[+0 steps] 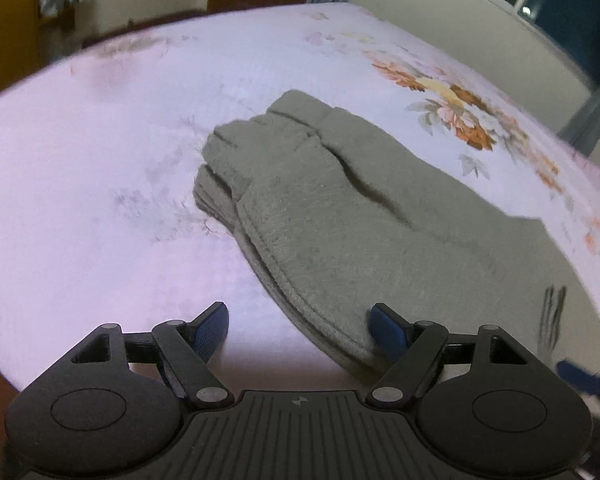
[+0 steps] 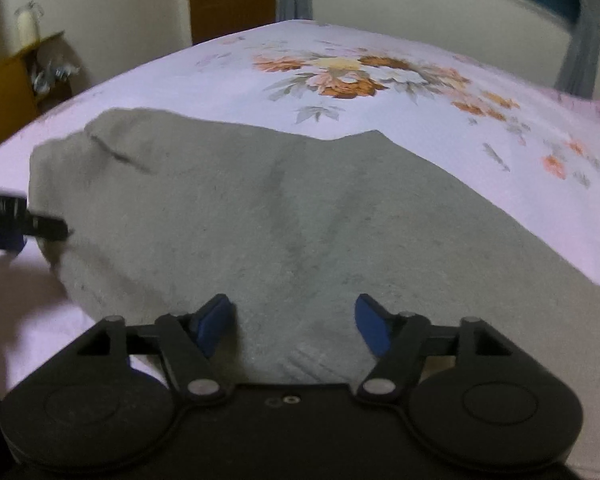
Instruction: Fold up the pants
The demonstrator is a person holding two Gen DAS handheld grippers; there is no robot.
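Both wrist views look steeply down, close — sharing the pants (image 1: 340, 208).

Right gripper (image 2: 295, 326) jaws spread over grey pants (image 2: 260, 216).

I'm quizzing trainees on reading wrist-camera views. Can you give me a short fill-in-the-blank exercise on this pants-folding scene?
1. The grey pants lie on a pale bedsheet printed with orange ____.
2. The jaws of the left gripper stand ____, with nothing pressed between the pads.
3. The right gripper hovers over the ____ fabric with its jaws apart.
4. The pads on both grippers are coloured ____.

Missing words: flowers; open; grey; blue
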